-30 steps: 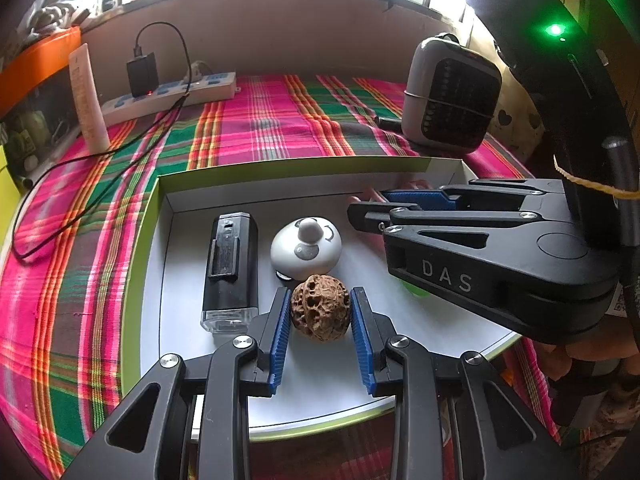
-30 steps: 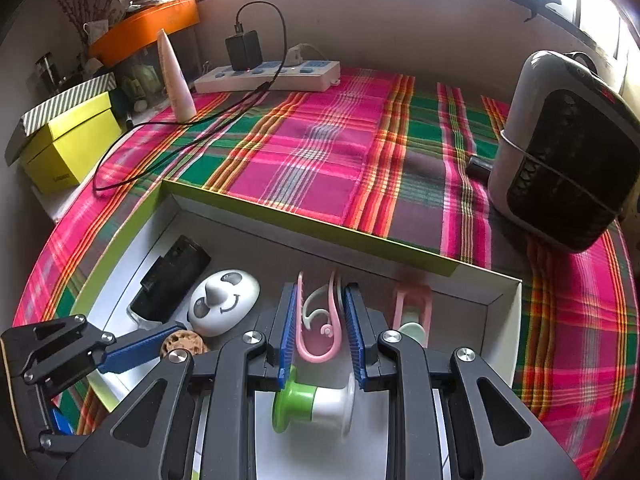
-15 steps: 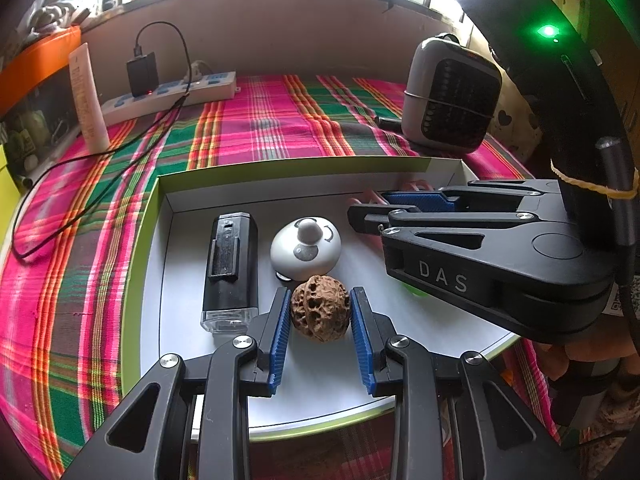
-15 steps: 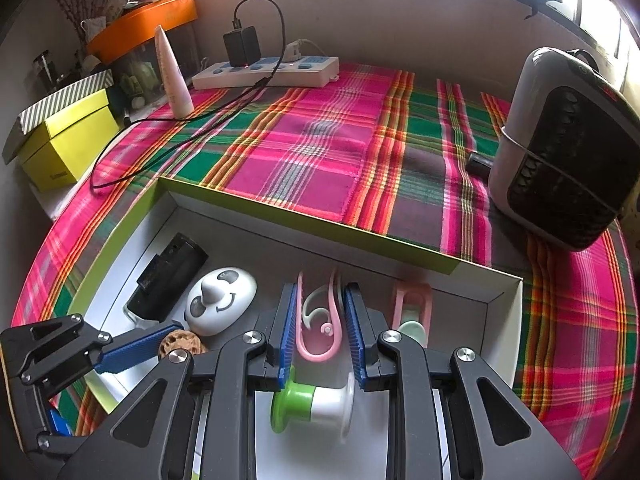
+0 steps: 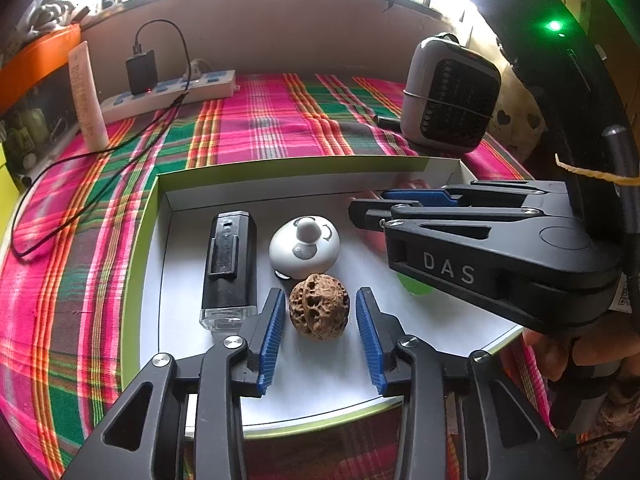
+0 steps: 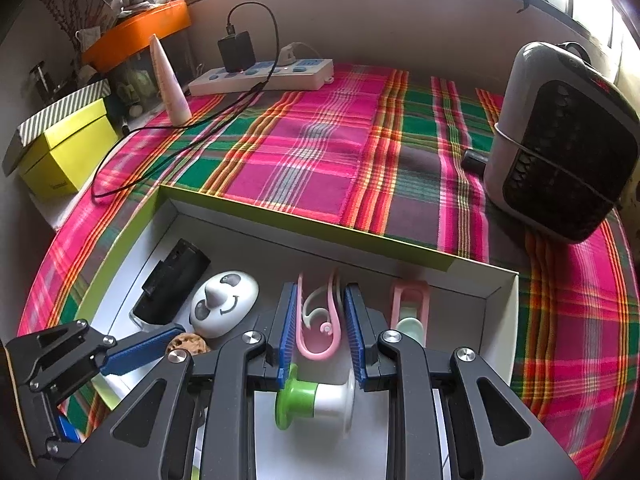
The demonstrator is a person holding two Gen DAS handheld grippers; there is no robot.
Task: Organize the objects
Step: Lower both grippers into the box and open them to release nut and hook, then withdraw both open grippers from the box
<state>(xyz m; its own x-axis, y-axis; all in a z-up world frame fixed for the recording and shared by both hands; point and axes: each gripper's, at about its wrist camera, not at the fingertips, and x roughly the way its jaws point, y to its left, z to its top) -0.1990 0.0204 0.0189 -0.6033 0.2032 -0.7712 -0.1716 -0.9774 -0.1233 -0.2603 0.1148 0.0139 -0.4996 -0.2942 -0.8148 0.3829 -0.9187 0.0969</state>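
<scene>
A shallow white box with a green rim (image 5: 280, 166) lies on the plaid cloth. On its floor rests a brown walnut (image 5: 319, 310), between the blue pads of my left gripper (image 5: 318, 290). Those jaws are opening, with a gap on each side of the nut. Behind the walnut sit a white panda-face piece (image 5: 304, 246) and a black rectangular device (image 5: 230, 256). My right gripper (image 6: 320, 286) is shut on a pink hook (image 6: 320, 332) further right in the box. Below the hook lies a green and white spool (image 6: 316, 396), and a pink clip (image 6: 410, 308) lies to its right.
A grey fan heater (image 5: 450, 96) stands on the cloth at the back right. A power strip (image 5: 168, 94) with a charger and a long black cable runs along the back left, beside a white tube (image 5: 86, 96). A yellow box (image 6: 64, 152) sits off the left edge.
My left gripper's pads have spread away from the walnut, which stays on the box floor. The right gripper and its pink hook have not moved.
</scene>
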